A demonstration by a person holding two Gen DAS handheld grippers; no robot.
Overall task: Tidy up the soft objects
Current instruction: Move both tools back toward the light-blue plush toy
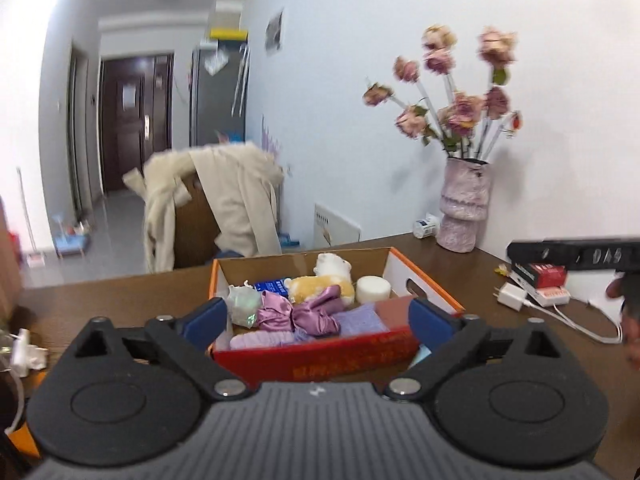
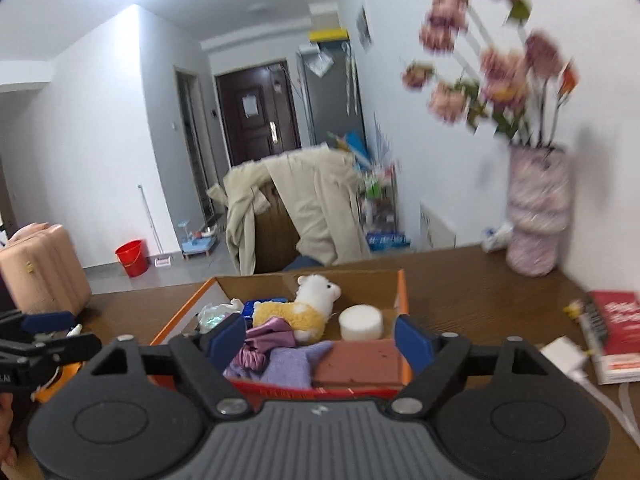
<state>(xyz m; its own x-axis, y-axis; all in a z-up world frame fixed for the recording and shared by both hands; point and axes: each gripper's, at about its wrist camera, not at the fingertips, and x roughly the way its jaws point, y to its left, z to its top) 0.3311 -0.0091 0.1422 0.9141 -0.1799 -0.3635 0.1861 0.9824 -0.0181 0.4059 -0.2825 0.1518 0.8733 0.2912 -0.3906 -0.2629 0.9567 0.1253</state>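
Note:
An orange-and-red cardboard box (image 1: 424, 276) (image 2: 402, 292) stands on the brown table (image 1: 120, 296). Inside lie a white-and-yellow plush alpaca (image 1: 320, 284) (image 2: 304, 308), a purple satin bow (image 1: 296, 314) (image 2: 266, 332), a lilac cloth (image 1: 360, 318) (image 2: 288, 364), a white round foam puck (image 1: 373, 289) (image 2: 360, 322), a red-brown sponge block (image 1: 394, 312) (image 2: 360, 362) and a clear crumpled bag (image 1: 242, 304). My left gripper (image 1: 318, 316) hangs open above the box's near side, holding nothing. My right gripper (image 2: 320, 342) is also open and empty, just before the same box.
A pink vase of dried roses (image 1: 464, 208) (image 2: 538, 220) stands at the wall on the right. A white charger with cable (image 1: 512, 296) and a red book (image 2: 618, 336) lie right of the box. Behind the table is a chair draped with a beige coat (image 1: 224, 208).

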